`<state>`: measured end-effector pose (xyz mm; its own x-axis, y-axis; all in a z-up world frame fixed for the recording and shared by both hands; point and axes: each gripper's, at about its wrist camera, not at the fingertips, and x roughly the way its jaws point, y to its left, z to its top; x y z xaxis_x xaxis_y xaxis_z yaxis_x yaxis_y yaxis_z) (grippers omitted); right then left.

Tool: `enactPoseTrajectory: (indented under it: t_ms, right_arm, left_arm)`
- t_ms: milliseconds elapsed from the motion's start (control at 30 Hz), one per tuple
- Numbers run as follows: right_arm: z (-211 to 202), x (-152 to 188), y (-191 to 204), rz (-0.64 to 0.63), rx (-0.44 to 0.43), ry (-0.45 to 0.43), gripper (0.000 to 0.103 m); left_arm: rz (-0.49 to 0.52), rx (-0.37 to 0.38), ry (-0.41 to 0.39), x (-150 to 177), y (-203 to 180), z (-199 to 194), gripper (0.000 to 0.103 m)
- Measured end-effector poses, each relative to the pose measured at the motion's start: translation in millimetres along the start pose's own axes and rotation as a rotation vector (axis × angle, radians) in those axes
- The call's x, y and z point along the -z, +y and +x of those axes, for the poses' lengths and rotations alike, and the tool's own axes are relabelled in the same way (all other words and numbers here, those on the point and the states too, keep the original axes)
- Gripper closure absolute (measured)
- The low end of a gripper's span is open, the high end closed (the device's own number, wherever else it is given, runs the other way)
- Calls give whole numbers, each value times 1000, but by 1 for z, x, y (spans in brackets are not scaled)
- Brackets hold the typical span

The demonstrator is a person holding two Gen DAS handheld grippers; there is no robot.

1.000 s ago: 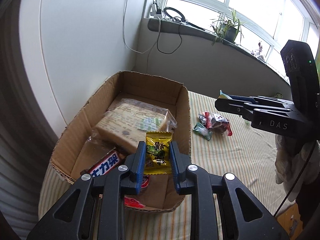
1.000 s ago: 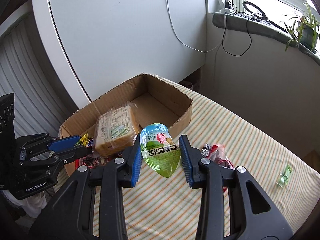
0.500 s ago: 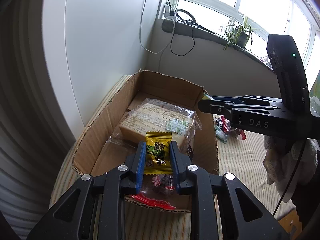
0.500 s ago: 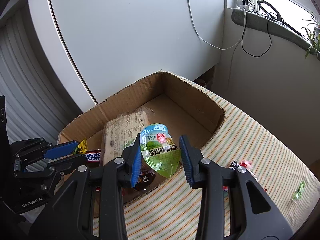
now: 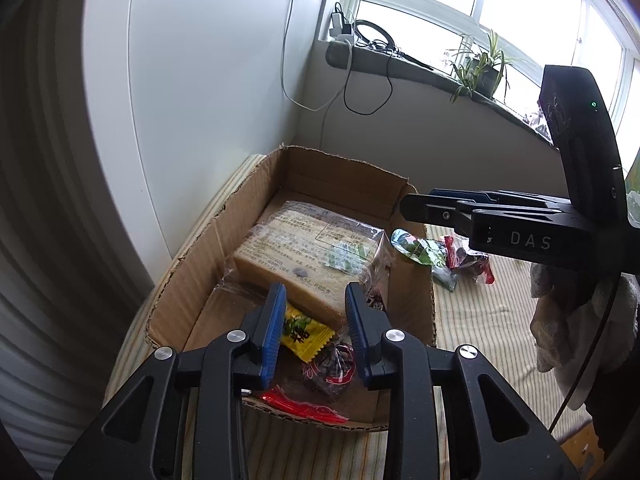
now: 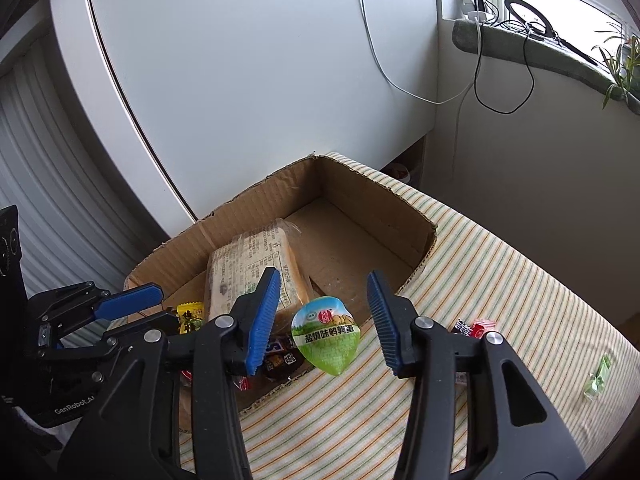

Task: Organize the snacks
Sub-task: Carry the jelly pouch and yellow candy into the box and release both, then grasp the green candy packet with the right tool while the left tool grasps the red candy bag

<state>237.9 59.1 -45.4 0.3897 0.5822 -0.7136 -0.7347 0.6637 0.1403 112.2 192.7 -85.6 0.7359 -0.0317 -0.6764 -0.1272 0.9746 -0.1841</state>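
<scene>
A cardboard box (image 5: 340, 176) (image 6: 380, 208) stands on the striped cloth and holds a wrapped bread block (image 5: 308, 256) (image 6: 248, 264) and small snacks. My left gripper (image 5: 315, 326) is open above the box's near end; the yellow candy (image 5: 302, 332) (image 6: 190, 316) is free of its pads, just below them. My right gripper (image 6: 323, 318) is open over the box's right wall. The green egg-shaped pouch (image 6: 326, 338) (image 5: 416, 246) hangs loose between its fingers, touching neither pad.
Red and dark wrapped snacks (image 5: 468, 258) (image 6: 474, 328) lie on the cloth (image 6: 500, 280) right of the box. A small green candy (image 6: 598, 372) lies farther right. A white wall panel (image 6: 260, 80) stands behind the box, with cables and a window sill above.
Both grippers have opened. The yellow candy has dropped from the left gripper into the box. The green pouch has come free of the right gripper's pads and sits lower.
</scene>
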Motion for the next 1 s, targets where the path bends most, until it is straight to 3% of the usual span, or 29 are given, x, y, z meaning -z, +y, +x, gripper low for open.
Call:
enactPoseTrajectory:
  t_ms: [367,800,900,1000]
  right_arm:
    - [-39,12,-31,38,45,-33,55]
    - [-93,54,-120,161,159,-48,54]
    - [-104,67,-144,193,188,-53,38]
    - [-114,79,-167,219,211,-55,36]
  left_arm:
    - [-3,26,-16,-1,-17,-7,74]
    - [67,125,8,3,-86,7,74]
    - [84,145,23,3,-105,16,74]
    - [103,163,39,3,-124,27,70]
